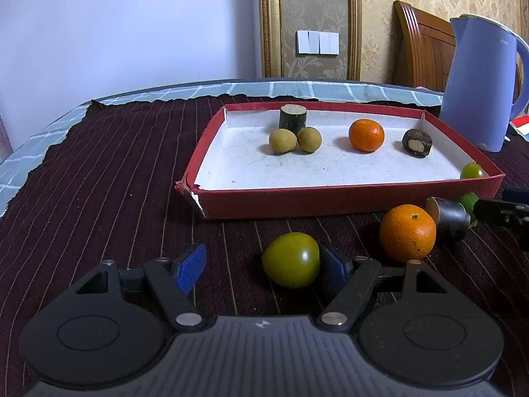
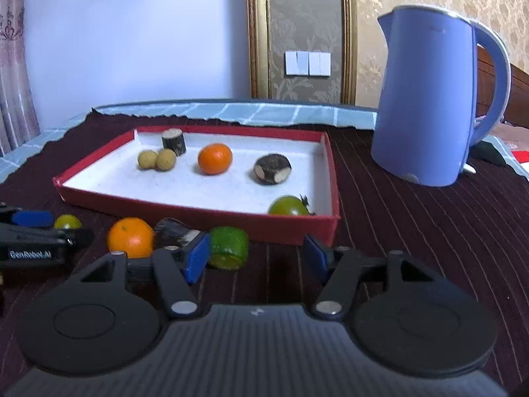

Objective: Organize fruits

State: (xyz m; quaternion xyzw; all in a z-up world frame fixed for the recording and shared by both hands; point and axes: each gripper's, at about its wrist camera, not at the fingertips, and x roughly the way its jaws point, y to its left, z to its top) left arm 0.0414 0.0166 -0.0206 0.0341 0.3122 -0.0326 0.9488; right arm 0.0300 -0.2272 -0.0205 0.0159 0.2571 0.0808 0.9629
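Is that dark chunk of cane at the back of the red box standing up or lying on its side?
Standing up. The dark cane piece shows its pale cut end facing upward, just behind the two tan round fruits, inside the red box.

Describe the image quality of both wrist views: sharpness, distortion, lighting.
Left wrist view: sharp; fisheye bends the table edge and darkens the corners; soft shadows sit under the fruit in the red tray. Right wrist view: slightly softer, the kettle leans with distortion, the curtain side looks washed pale.
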